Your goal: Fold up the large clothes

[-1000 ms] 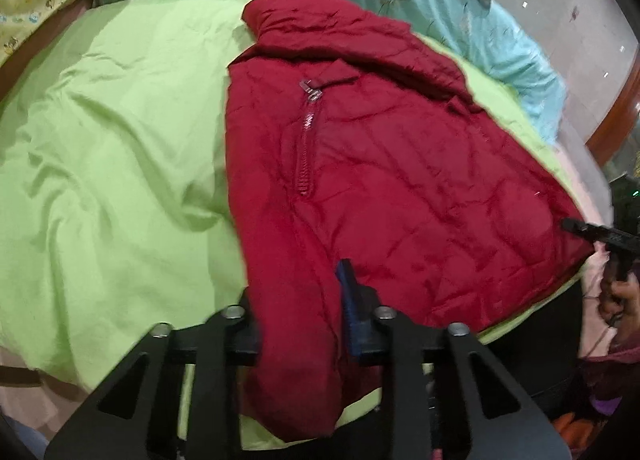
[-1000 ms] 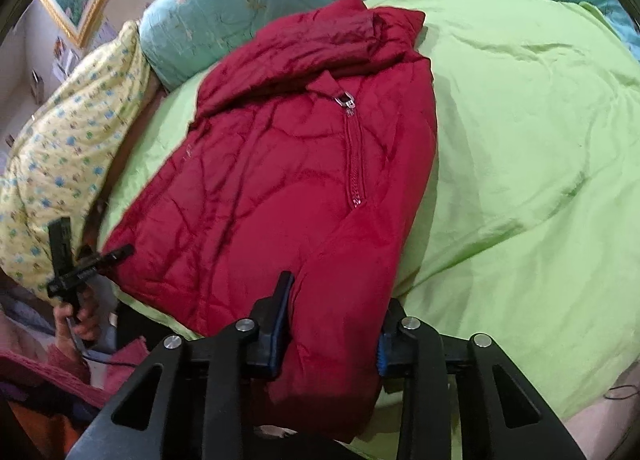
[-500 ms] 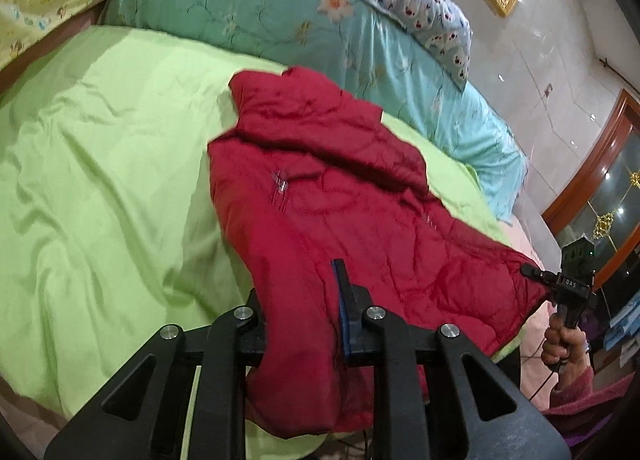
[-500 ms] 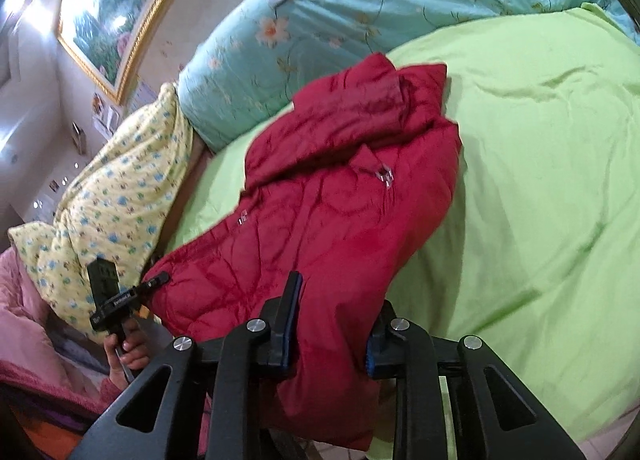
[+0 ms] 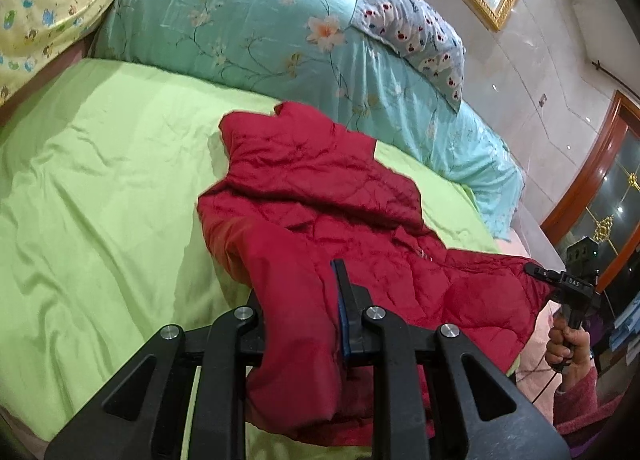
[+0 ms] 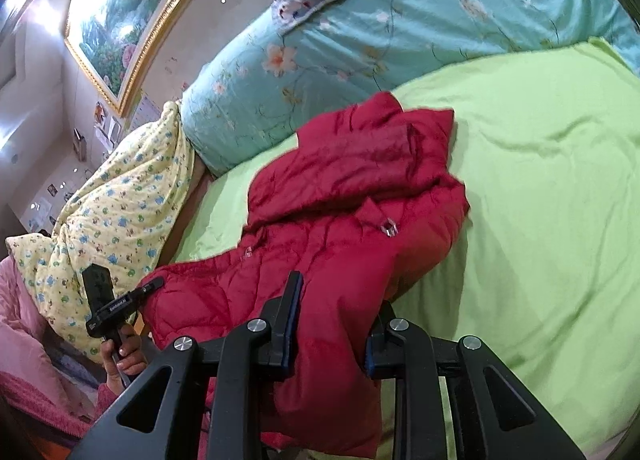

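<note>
A red quilted jacket lies on the green bedsheet, collar toward the pillows, its near hem lifted off the bed. My left gripper is shut on one hem corner, and fabric hangs down between its fingers. In the right wrist view my right gripper is shut on the other hem corner of the jacket. Each gripper also shows in the other's view, held by a hand at the jacket's far corner: the right gripper and the left gripper. A zipper pull shows near the collar.
A teal floral quilt and a patterned pillow lie along the head of the bed. A yellow printed quilt sits at one side with a pink blanket below it. A gold-framed picture hangs above; a wooden door frame stands nearby.
Both grippers have risen with the jacket's hem, lifting its lower part off the sheet. Both views have tilted up, so more of the pillows and wall shows.
</note>
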